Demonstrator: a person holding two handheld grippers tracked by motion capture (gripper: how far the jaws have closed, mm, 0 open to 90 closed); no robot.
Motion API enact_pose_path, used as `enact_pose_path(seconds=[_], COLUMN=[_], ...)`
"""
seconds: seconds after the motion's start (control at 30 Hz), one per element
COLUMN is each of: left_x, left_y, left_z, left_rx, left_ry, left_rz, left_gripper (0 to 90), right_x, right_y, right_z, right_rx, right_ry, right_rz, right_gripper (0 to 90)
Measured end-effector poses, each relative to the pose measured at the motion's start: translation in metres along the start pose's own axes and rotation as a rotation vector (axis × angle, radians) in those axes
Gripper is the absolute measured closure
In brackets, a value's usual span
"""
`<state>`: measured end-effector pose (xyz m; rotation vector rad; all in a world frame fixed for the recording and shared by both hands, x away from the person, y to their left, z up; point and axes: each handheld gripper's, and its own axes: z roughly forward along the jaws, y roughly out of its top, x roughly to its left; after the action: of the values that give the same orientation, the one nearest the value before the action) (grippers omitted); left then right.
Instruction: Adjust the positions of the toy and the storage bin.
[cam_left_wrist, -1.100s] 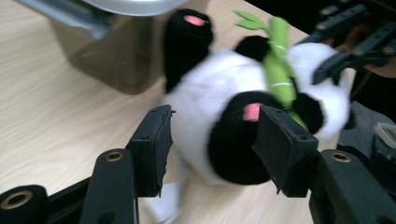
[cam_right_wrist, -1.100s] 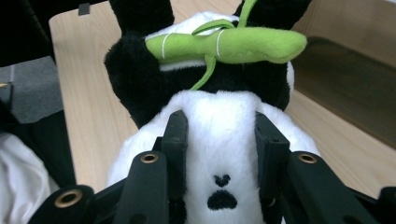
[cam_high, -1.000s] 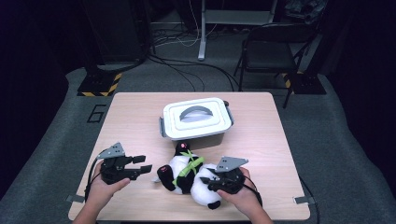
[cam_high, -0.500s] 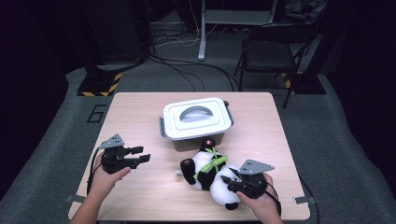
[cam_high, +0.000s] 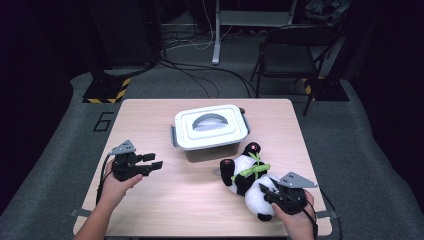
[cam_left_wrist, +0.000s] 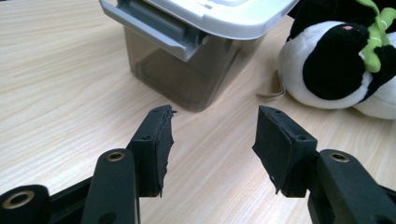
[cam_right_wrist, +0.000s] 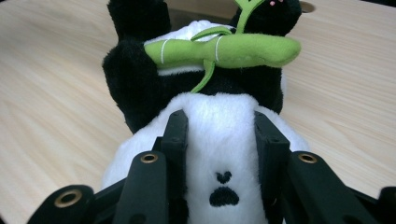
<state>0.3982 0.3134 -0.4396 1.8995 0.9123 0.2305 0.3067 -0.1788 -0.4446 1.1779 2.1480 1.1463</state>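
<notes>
Panda (cam_high: 248, 176) was clamped by right gripper (cam_high: 272, 195) beside box (cam_high: 210, 127); left gripper (cam_high: 152, 163) was held part-open, empty.

Room: dim, dark at the walls; grey carpet floor (cam_high: 350, 130); light wooden table (cam_high: 150, 115) at centre, lit from above; black folding chair (cam_high: 292, 50) behind its far right corner; black cables (cam_high: 200, 75) across the floor; yellow-and-black hazard tape (cam_high: 105, 92) at far left; white stand leg (cam_high: 218, 30) at rear.
</notes>
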Motion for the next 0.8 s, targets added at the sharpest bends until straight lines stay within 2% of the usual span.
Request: enact_pose_path(seconds=[0.23,0.33,0.47,0.6,0.7,0.8], left_x=[0.004,0.004,0.003,0.003,0.002,0.000], left_y=[-0.001,0.000,0.001,0.010,0.023,0.036], left_z=[-0.004,-0.003,0.000,0.003,0.007,0.015], left_rx=[-0.014,-0.011,-0.007,-0.009,-0.023,-0.016], left_ry=[0.013,0.019,0.022,0.021,0.036,0.047], left_rz=[-0.016,-0.016,-0.013,-0.021,-0.021,-0.027], left_gripper=[46.1,46.1,46.1,46.1,45.8,43.7], right_x=[-0.014,-0.016,-0.019,-0.021,-0.020,-0.017], right_y=[-0.005,-0.007,-0.009,-0.010,-0.012,-0.013], right_z=[-0.005,-0.003,-0.001,0.000,0.000,0.000], right_rx=[-0.004,-0.002,-0.005,-0.006,-0.018,-0.030], right_ry=[-0.102,-0.150,-0.191,-0.202,-0.197,-0.208], right_rz=[0.037,0.046,0.059,0.073,0.083,0.076], right_gripper=[62.8,62.8,62.5,60.8,56.0,50.1])
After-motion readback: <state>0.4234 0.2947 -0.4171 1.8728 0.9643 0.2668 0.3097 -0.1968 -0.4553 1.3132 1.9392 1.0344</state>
